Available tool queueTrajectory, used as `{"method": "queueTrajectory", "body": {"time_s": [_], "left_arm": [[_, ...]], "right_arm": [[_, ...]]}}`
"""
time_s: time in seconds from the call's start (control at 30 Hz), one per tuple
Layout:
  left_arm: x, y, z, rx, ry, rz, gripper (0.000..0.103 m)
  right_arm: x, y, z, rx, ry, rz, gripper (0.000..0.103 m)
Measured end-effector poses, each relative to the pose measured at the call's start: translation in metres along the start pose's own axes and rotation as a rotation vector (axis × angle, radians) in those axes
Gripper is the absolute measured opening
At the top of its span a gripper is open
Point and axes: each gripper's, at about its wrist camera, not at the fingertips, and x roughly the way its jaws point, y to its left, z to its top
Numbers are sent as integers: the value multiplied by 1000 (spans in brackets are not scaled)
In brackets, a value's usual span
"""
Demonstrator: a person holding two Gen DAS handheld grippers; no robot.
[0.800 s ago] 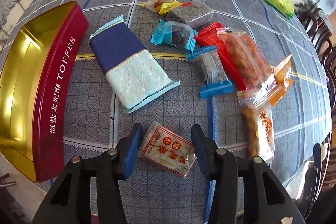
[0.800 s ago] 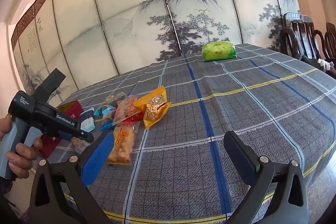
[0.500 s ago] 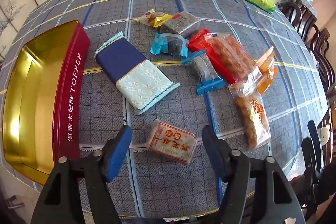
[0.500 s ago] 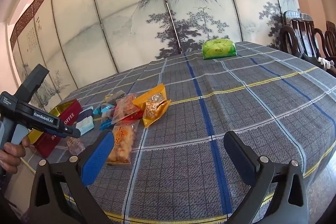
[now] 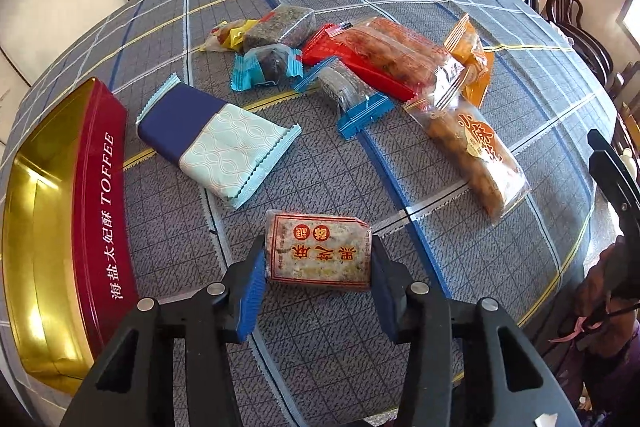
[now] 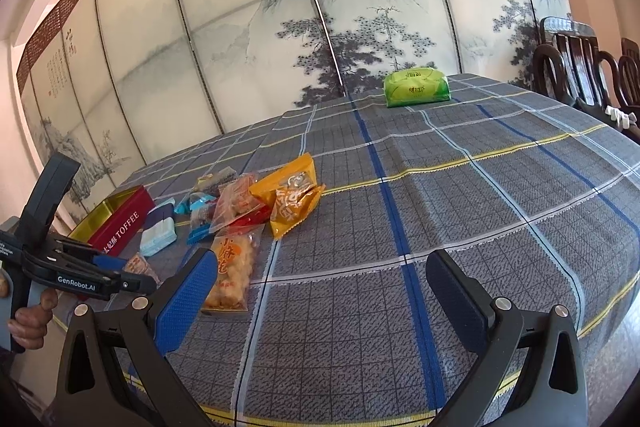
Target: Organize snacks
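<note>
My left gripper (image 5: 318,267) is shut on a small clear-wrapped snack with a red label (image 5: 320,251), its blue pads pressing the two short ends. The right wrist view shows the same snack (image 6: 138,265) in that gripper just above the cloth. The open red and gold toffee tin (image 5: 108,195) stands to the left, its gold inside bare. Loose snacks lie beyond: a navy and pale blue packet (image 5: 212,139), a teal-wrapped sweet (image 5: 268,67), a red packet (image 5: 360,67) and a fried snack bag (image 5: 476,155). My right gripper (image 6: 320,283) hangs open over the table's near edge, holding nothing.
A green tissue pack (image 6: 416,89) sits at the far side of the checked tablecloth (image 6: 460,195). Dark wooden chairs (image 6: 580,67) line the right side. A painted folding screen (image 6: 280,27) stands behind the table. A person's hand (image 6: 28,323) grips the left tool's handle.
The left jaws, open around the small labelled snack before, have closed on it and it has turned square between the pads. The right gripper has stayed where it was.
</note>
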Motion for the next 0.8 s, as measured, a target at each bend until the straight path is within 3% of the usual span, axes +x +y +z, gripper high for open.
{"method": "queueTrajectory", "body": {"time_s": [0.07,0.17,0.2,0.47,0.7,0.8], "left_arm": [[-6,-1,-7,-45,-19,10,42],[-24,-5,-19,-106,-87,-48,42],[-28,-9,-21,-110,-102,-45,42],[-49,-15,-23,-95,-164,-42,42],[-69,-11,-27,-98,-223,-15,42],[-75,-11,-30,-84,-244,0,42]], "right_arm": [[1,1,1,3,0,2,103],[3,3,-1,-7,24,-10,103],[3,3,-1,0,-18,12,103],[6,9,0,-13,-14,27,103],[11,32,-2,-116,13,72,102],[17,48,-1,-165,61,127,87]]}}
